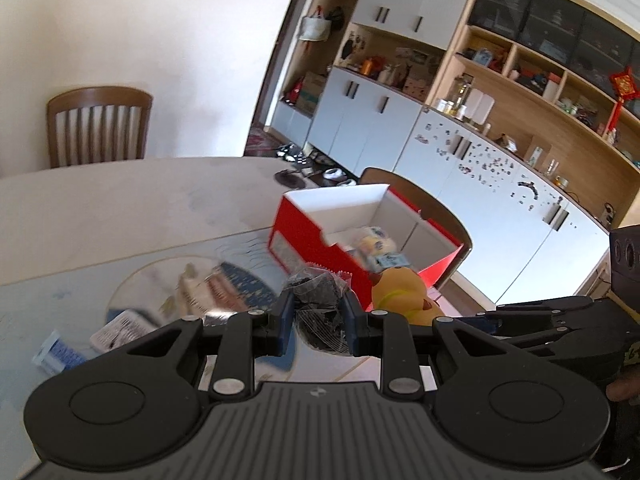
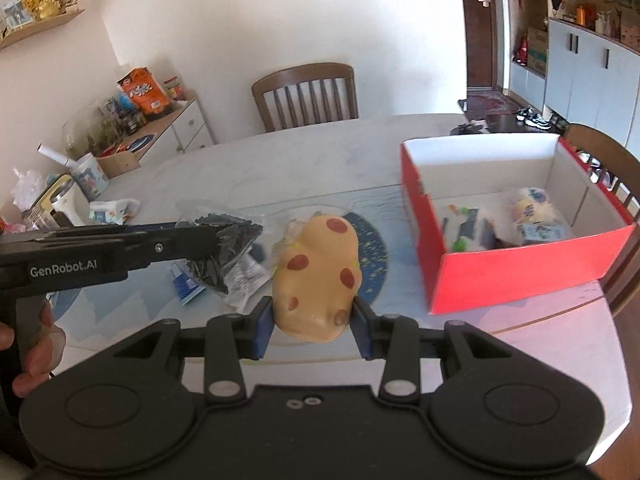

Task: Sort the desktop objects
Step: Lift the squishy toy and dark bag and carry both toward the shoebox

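My left gripper (image 1: 318,320) is shut on a clear bag of small black pieces (image 1: 320,300), held above the table; the same bag (image 2: 224,244) shows in the right wrist view at the left gripper's tip. My right gripper (image 2: 314,326) is shut on a yellow toy with red-brown spots (image 2: 320,276), also seen beside the left gripper as the yellow toy (image 1: 400,292). The red box with white inside (image 2: 512,268) stands to the right and holds several small packets. In the left wrist view the red box (image 1: 316,248) lies just beyond both held things.
Small packets (image 2: 188,284) and a white wrapper (image 1: 116,332) lie on the blue-patterned mat on the pale table (image 2: 280,160). Wooden chairs (image 2: 306,96) stand at the far side and right end. A cluttered side cabinet (image 2: 132,128) is at the left, wall cabinets (image 1: 480,160) behind.
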